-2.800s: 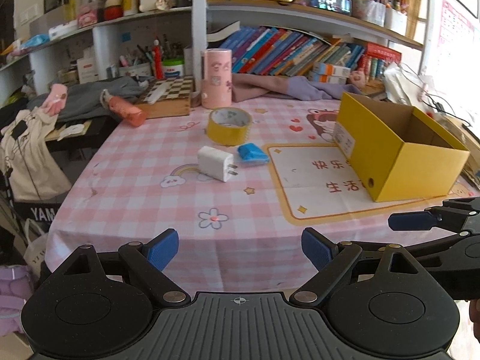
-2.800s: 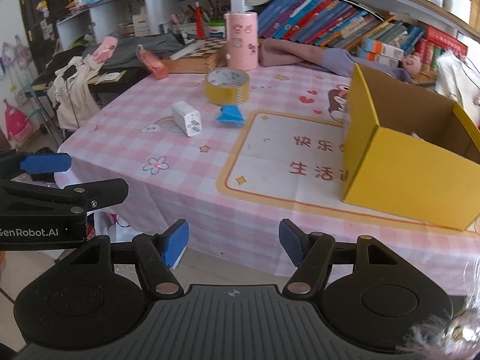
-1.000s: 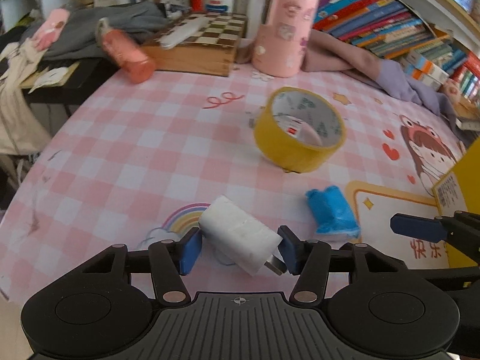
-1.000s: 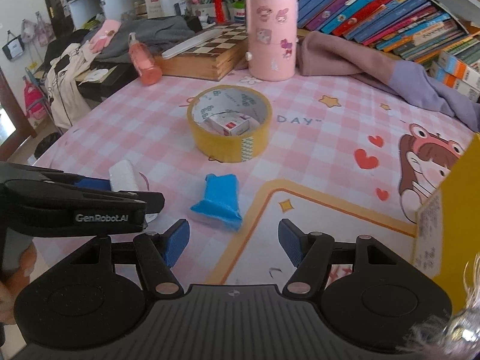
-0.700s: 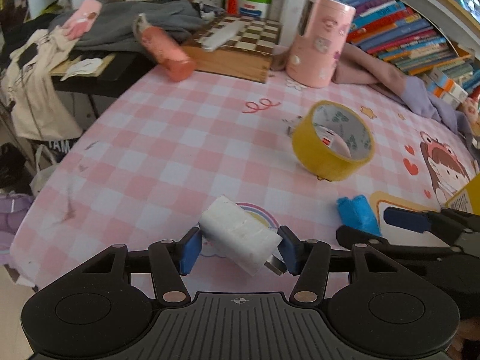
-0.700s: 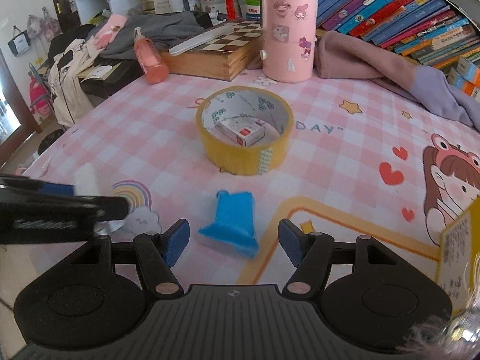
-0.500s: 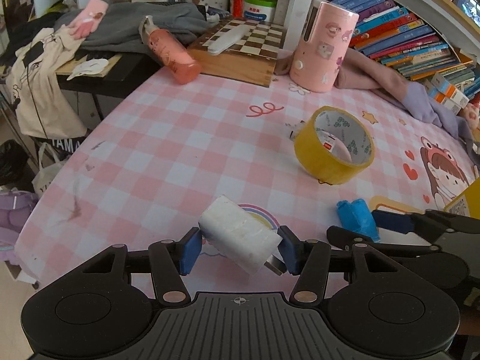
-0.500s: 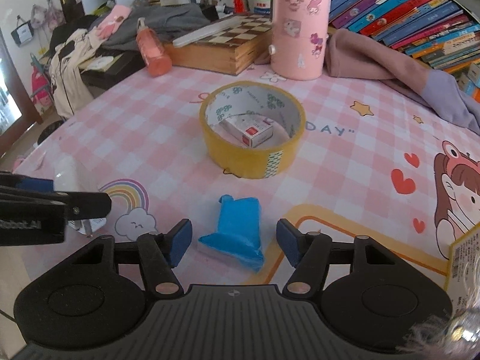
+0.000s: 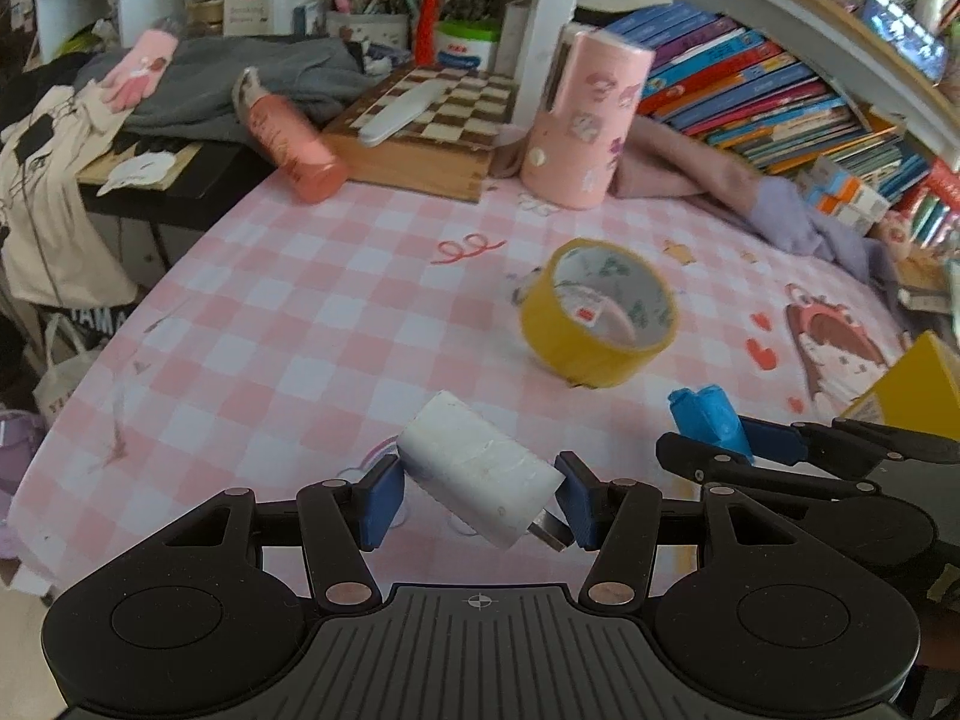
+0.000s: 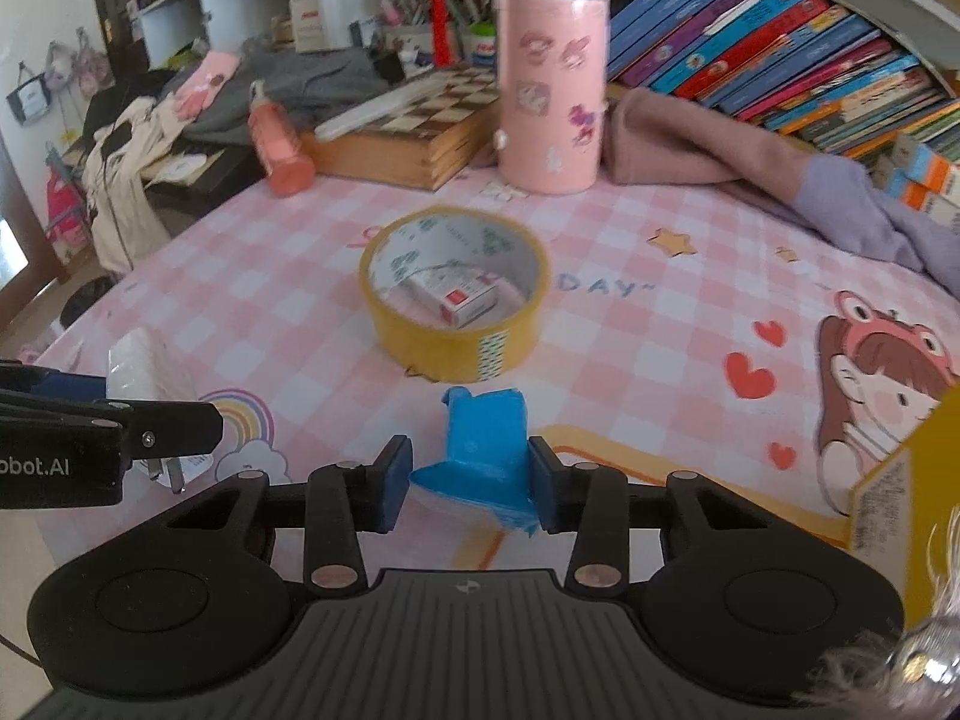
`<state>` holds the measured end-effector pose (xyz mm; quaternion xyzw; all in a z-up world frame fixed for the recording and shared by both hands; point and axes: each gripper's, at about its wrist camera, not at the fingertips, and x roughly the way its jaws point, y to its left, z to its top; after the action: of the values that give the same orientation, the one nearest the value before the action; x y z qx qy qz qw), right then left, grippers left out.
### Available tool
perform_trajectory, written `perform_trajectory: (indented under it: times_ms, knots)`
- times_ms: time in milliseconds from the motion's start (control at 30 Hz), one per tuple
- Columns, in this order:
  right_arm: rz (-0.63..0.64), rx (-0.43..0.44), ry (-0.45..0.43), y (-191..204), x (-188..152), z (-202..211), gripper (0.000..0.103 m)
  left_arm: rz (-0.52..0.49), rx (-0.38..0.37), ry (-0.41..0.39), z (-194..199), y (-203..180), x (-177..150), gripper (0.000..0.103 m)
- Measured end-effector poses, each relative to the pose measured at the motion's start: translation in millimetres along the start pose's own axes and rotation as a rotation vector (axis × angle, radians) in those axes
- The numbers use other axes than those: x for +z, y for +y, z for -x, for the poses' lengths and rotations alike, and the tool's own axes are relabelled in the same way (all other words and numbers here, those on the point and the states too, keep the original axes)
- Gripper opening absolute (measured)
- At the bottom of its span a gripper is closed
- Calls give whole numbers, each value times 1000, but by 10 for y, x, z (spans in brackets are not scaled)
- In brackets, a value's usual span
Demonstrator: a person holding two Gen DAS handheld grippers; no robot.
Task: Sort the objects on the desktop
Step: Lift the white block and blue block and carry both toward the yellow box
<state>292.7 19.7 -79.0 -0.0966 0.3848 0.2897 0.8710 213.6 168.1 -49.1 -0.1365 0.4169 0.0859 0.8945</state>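
My left gripper (image 9: 477, 495) is shut on a white plug charger (image 9: 480, 474) and holds it above the pink checked tablecloth (image 9: 288, 324); the charger also shows in the right wrist view (image 10: 150, 375). My right gripper (image 10: 471, 480) is shut on a small blue packet (image 10: 483, 447), which also shows in the left wrist view (image 9: 705, 414). A yellow tape roll (image 10: 453, 315) lies just beyond, with a small white and red box (image 10: 450, 300) inside it. A corner of the yellow cardboard box (image 10: 906, 480) is at the right edge.
A pink cylinder holder (image 10: 549, 90), a wooden chessboard box (image 10: 408, 132) and a lying orange bottle (image 10: 279, 141) stand at the back. Purple cloth (image 10: 780, 180) and rows of books (image 10: 780, 48) fill the back right. The table edge is at the left.
My right gripper has closed in on the blue packet and shut on it. My left gripper keeps hold of the white charger and has drawn back and up a little.
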Motion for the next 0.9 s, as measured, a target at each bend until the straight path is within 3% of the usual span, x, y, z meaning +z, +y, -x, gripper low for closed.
perform_trajectory:
  times_ms: [333,900]
  knots:
    - [-86,-62,-64,-132,-34,517,38,-36,-97,-54,262,-106,-25,55]
    - [-121,-82,-107,173,-343,1128,38,-56,-217,-103,844,-18,-308,55]
